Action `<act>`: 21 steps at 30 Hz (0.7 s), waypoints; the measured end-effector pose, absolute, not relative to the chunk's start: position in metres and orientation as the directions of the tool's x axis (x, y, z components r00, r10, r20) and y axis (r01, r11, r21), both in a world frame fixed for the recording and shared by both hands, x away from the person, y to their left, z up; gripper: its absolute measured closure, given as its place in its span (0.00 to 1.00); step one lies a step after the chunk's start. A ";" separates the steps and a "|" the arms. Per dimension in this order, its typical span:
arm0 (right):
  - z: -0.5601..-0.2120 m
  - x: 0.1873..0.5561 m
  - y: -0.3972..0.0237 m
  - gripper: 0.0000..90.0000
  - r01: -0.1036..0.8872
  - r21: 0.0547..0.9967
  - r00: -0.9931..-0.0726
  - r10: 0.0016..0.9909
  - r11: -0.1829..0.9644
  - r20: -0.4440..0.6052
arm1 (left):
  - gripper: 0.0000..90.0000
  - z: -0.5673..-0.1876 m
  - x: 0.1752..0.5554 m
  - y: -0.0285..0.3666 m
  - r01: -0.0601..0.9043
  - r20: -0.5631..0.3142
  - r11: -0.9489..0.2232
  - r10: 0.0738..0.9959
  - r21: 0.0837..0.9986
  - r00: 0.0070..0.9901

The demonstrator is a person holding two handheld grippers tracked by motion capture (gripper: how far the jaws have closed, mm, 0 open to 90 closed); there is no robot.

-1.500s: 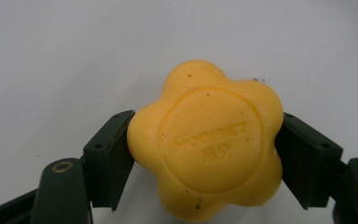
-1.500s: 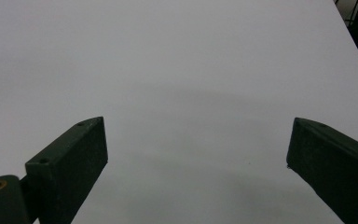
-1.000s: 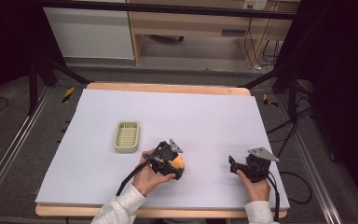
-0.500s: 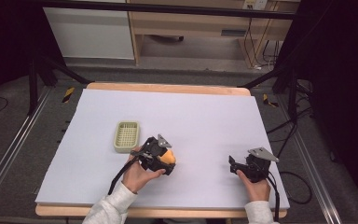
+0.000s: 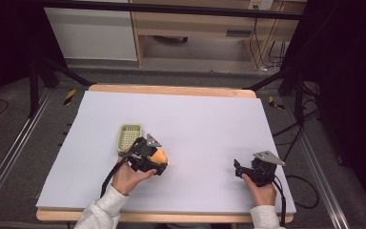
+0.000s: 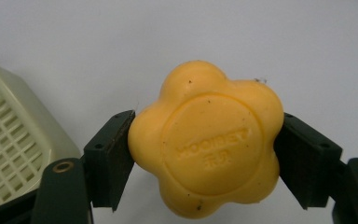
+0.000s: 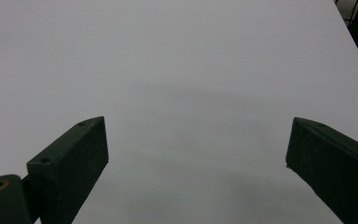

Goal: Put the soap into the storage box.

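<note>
Left gripper (image 6: 205, 154) pinching a yellow flower-shaped soap (image 6: 206, 139) just off the basket (image 5: 129, 136) at its 4 o'clock — right gripper (image 7: 196, 172) spread wide over bare table (image 5: 209, 119), well apart at 3 o'clock.

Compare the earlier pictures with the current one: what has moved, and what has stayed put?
The left gripper, shut on the yellow flower-shaped soap, has carried it leftward toward the basket. The right gripper stays open and in place; the basket has not moved.

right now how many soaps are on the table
1. The yellow flower-shaped soap sits clamped in the left gripper, just right of the green basket. I cannot see all of the basket's inside.
</note>
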State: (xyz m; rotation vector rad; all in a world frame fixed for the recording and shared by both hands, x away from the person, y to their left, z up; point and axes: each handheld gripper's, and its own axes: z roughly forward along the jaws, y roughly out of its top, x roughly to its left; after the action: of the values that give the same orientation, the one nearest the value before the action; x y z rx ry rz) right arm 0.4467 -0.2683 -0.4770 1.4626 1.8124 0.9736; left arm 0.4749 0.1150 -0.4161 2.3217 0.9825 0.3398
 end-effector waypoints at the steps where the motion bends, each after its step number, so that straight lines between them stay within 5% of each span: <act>1: -0.477 0.446 -0.268 0.07 0.532 0.838 -0.206 0.979 0.121 -0.011 | 0.30 -0.416 0.476 0.117 0.570 0.006 -0.553 0.721 0.608 0.693; 21: -0.478 0.446 -0.267 0.07 0.535 0.835 -0.211 0.977 0.128 -0.015 | 0.30 -0.405 0.488 0.150 0.608 -0.011 -0.478 0.780 0.634 0.626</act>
State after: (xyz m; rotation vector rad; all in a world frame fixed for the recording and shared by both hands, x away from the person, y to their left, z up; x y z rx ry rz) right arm 0.4458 -0.2673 -0.4776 1.4581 1.8218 0.9672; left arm 0.4882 0.1496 -0.4048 2.2452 1.0828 0.3725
